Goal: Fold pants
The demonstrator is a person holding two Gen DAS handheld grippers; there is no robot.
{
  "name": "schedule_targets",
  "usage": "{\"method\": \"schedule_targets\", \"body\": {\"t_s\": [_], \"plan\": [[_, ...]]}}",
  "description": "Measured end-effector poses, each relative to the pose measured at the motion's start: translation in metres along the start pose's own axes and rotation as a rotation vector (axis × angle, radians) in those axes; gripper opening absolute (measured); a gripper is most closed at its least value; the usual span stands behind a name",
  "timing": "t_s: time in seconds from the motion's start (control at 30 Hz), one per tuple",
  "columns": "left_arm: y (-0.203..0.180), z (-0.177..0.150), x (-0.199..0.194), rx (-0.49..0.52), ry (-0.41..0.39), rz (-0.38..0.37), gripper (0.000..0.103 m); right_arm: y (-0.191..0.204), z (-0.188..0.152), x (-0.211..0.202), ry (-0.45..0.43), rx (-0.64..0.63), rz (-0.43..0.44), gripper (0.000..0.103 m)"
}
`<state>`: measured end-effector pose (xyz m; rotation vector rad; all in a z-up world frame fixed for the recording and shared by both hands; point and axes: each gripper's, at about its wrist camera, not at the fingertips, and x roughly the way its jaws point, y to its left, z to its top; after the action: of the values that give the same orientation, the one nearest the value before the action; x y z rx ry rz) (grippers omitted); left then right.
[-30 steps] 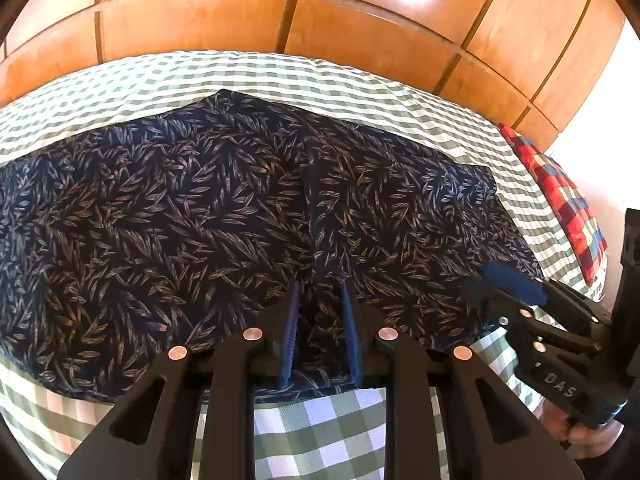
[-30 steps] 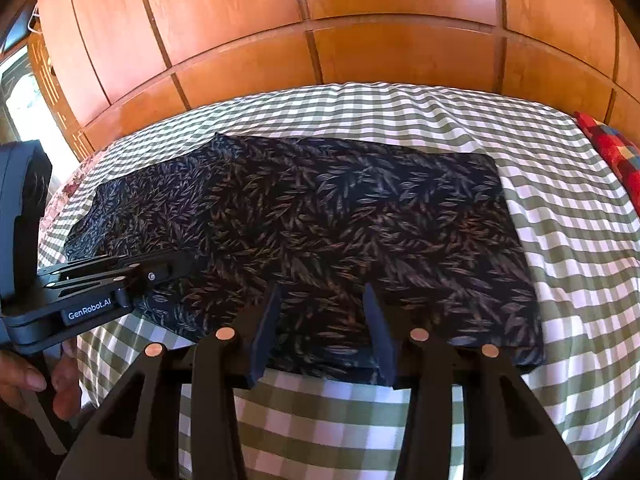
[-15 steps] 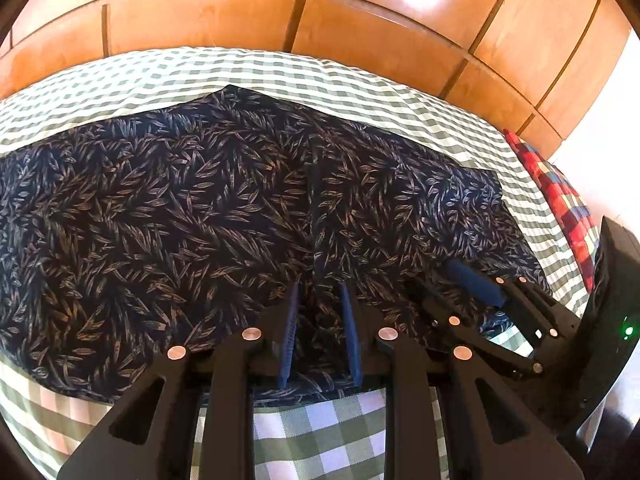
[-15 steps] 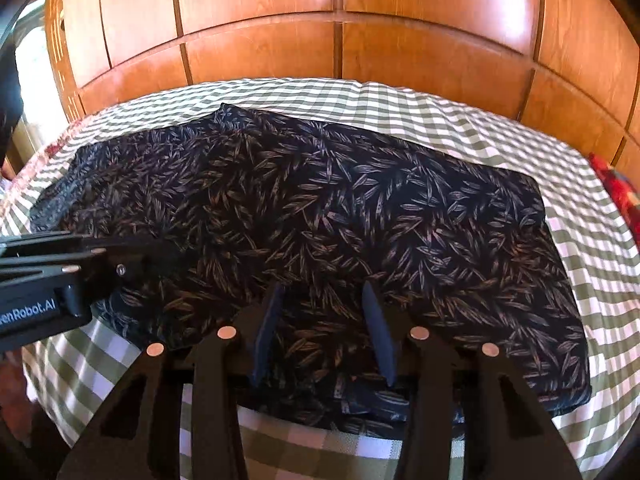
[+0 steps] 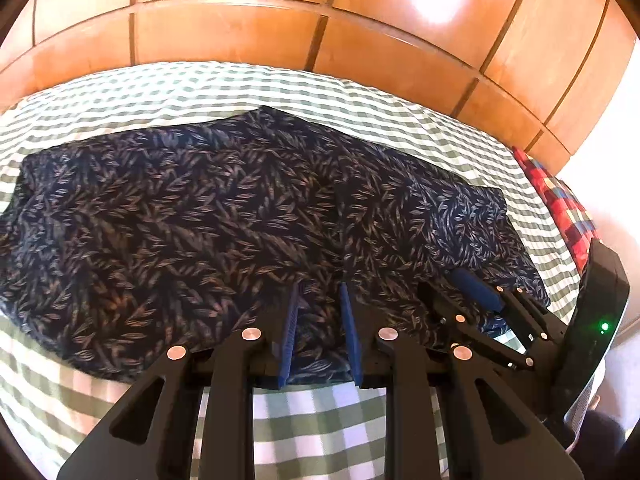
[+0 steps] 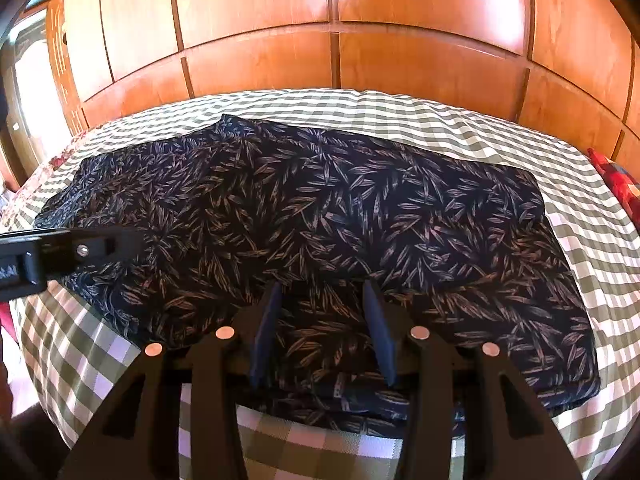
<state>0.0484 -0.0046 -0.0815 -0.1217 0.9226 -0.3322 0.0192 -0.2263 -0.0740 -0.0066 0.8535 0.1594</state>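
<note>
- Now you are holding both grippers over the pants (image 5: 240, 220), near their bottom edge.
- Left gripper (image 5: 320, 332) and right gripper (image 6: 324, 332) are both open, holding nothing.
- Careful: grabbing only the top layer could be making a messy fold.

Right gripper (image 6: 324, 304) fingers parted over leaf-print pants (image 6: 360, 216) spread flat on checked bedsheet (image 6: 592, 216)

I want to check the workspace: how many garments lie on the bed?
1: the dark leaf-print pants lie spread across the checked bedspread. A red plaid cloth at the bed's edge may be another; unclear.
</note>
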Motion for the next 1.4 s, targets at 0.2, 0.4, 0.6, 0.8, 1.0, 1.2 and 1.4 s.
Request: {"method": "schedule_targets", "body": {"t_s": [0.2,0.4,0.6,0.8,1.0,1.2,1.4], "plan": [[0.015,-0.002,-0.015,-0.013,-0.015,0.011,0.021,-0.003,-0.002,-0.004,-0.008,0.022,0.006,0.044],[0.051,0.003,-0.048,-0.09,-0.047,-0.034,0.021,-0.003,-0.002,-0.004,-0.016,0.018,0.011,0.045],[0.151,-0.012,-0.102,-0.385,-0.154,-0.141,0.036,-0.004,-0.002,-0.005,-0.028,0.022,0.015,0.047],[0.268,-0.061,-0.131,-0.794,-0.236,-0.132,0.041,-0.004,-0.004,-0.006,-0.038,0.025,0.028,0.049],[0.298,-0.065,-0.125,-0.906,-0.245,-0.142,0.041,-0.003,-0.004,-0.006,-0.037,0.024,0.025,0.05],[0.301,-0.058,-0.097,-0.947,-0.188,-0.14,0.041,-0.002,-0.004,-0.005,-0.034,0.018,0.02,0.05],[0.305,-0.054,-0.076,-0.997,-0.176,-0.142,0.052,-0.002,-0.004,-0.005,-0.036,0.017,0.018,0.05]]}}
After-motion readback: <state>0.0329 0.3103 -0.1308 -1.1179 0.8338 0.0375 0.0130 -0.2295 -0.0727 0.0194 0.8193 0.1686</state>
